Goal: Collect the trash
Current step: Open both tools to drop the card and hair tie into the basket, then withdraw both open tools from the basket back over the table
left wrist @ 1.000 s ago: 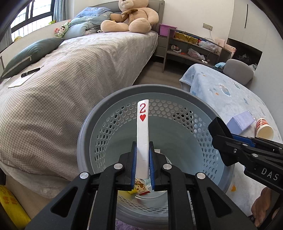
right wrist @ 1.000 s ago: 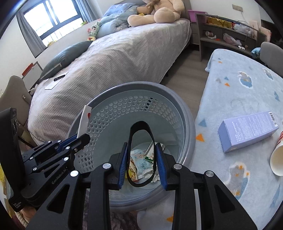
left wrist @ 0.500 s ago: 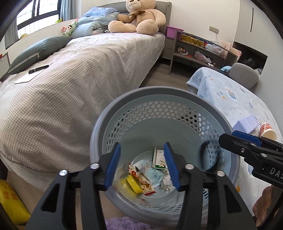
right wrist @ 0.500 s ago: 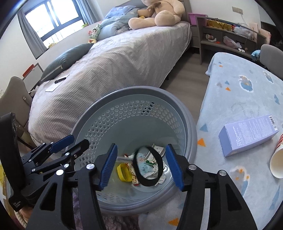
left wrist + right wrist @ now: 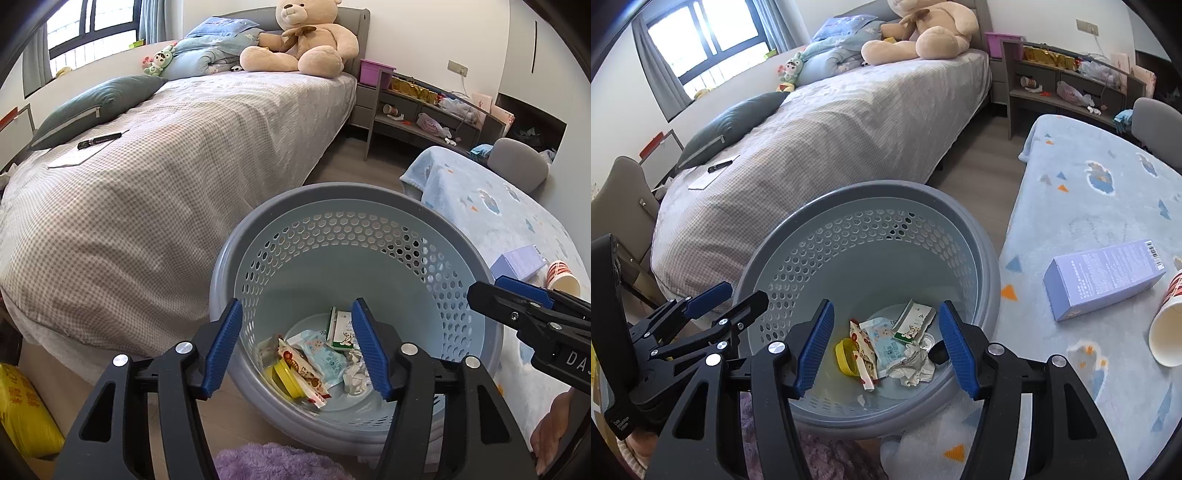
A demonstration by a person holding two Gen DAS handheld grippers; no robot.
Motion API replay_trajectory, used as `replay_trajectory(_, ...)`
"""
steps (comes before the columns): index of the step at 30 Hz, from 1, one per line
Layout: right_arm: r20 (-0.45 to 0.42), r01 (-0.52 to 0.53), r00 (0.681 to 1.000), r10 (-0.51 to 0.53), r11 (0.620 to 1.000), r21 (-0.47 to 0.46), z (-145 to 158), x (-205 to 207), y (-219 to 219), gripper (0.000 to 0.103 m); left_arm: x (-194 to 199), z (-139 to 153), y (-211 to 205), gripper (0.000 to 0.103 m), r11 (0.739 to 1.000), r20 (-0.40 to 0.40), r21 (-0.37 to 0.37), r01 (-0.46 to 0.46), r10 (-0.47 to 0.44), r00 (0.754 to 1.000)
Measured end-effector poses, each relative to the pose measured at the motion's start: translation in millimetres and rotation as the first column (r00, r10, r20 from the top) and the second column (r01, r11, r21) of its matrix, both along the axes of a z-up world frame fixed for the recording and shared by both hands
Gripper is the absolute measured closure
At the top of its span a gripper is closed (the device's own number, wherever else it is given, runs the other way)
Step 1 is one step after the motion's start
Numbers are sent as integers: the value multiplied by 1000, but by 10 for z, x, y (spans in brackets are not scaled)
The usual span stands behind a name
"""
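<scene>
The bin (image 5: 354, 236) sits low in the middle of both views, a grey perforated basket on the floor between the bed (image 5: 166, 177) and the blue rug (image 5: 1100, 206). At its bottom lies the trash (image 5: 890, 347): a yellow lid (image 5: 286, 380), a red-and-white snack wrapper, a pale blue wipes packet, a green-and-white carton and some crumpled paper; the print on them is too small to read.

The left gripper (image 5: 297, 347) hangs over the bin's near rim, jaws spread wide with nothing between them. The right gripper (image 5: 886, 347) is likewise wide apart and empty above the rim; its body shows the letters "DA" at the right edge of the left view.

On the rug, right of frame, a lilac box (image 5: 1104, 277) with a barcode lies just beside a tipped paper cup (image 5: 1167, 332). A teddy bear (image 5: 299, 40) sits at the head of the bed, top centre.
</scene>
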State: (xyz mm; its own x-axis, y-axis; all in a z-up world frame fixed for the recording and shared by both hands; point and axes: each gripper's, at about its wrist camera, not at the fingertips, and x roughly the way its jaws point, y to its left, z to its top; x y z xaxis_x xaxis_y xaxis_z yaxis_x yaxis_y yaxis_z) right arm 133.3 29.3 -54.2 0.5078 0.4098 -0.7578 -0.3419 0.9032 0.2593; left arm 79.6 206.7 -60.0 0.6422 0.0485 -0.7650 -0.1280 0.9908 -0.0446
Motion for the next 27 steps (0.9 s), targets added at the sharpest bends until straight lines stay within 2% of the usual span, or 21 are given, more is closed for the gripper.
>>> replay_trajectory(4,6,3,1000,-3,1000,-1,12,-50,-14,39,-45,19,0,41,1000,0,2,-14,14,1000)
replay_trajectory(16,15,20,1000,-20,1000,9,121,-171,-149,34,-135,107,-79,36,1000,3,-3,-16,16,1000)
replay_trajectory(27,22,51,998,-51,999,15,252,-257,-427,31,-197,221,-338,36,999,7,-7,33,-33,999)
